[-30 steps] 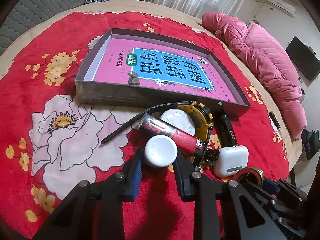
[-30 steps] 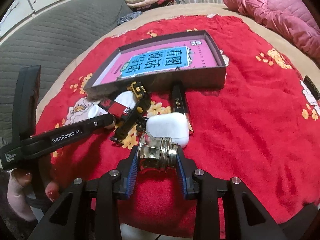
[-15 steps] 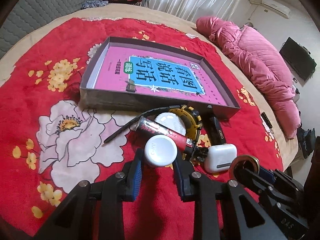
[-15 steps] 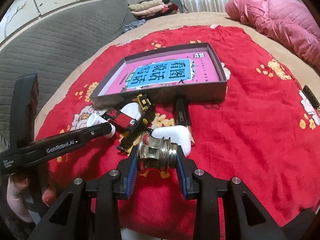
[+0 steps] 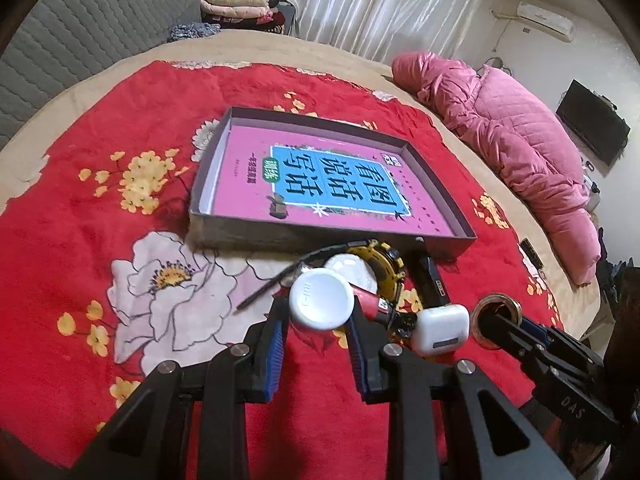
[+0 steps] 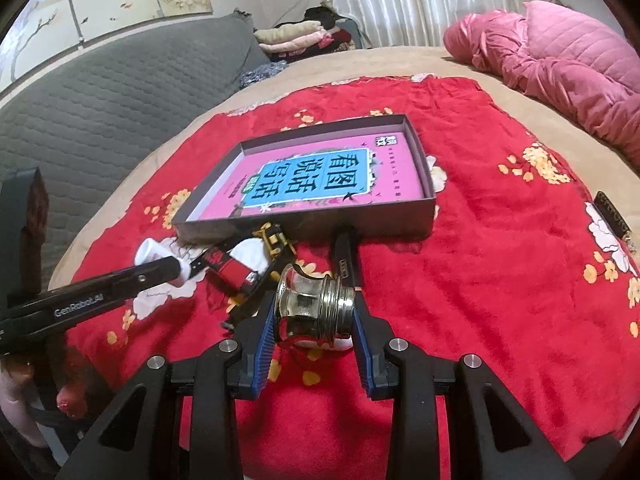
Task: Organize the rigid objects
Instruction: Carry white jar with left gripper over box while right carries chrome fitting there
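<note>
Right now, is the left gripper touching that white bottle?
Touching. The left wrist view shows the left gripper with both blue pads pressed against the sides of the white bottle, holding it above the red blanket.

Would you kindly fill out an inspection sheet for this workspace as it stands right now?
Surface: red floral blanket over a bed.
Job's things: shallow box holding a pink book; white bottle and brass fitting in the tongs; white earbud case, yellow-black watch, red tube and black bar heaped before the box.
Clutter: pink quilted coat; folded clothes.
Grippers: left tongs clamp the white bottle; right tongs clamp the brass fitting.
Cables: nothing seen.
Surroundings: grey headboard, curtains, wall screen.
</note>
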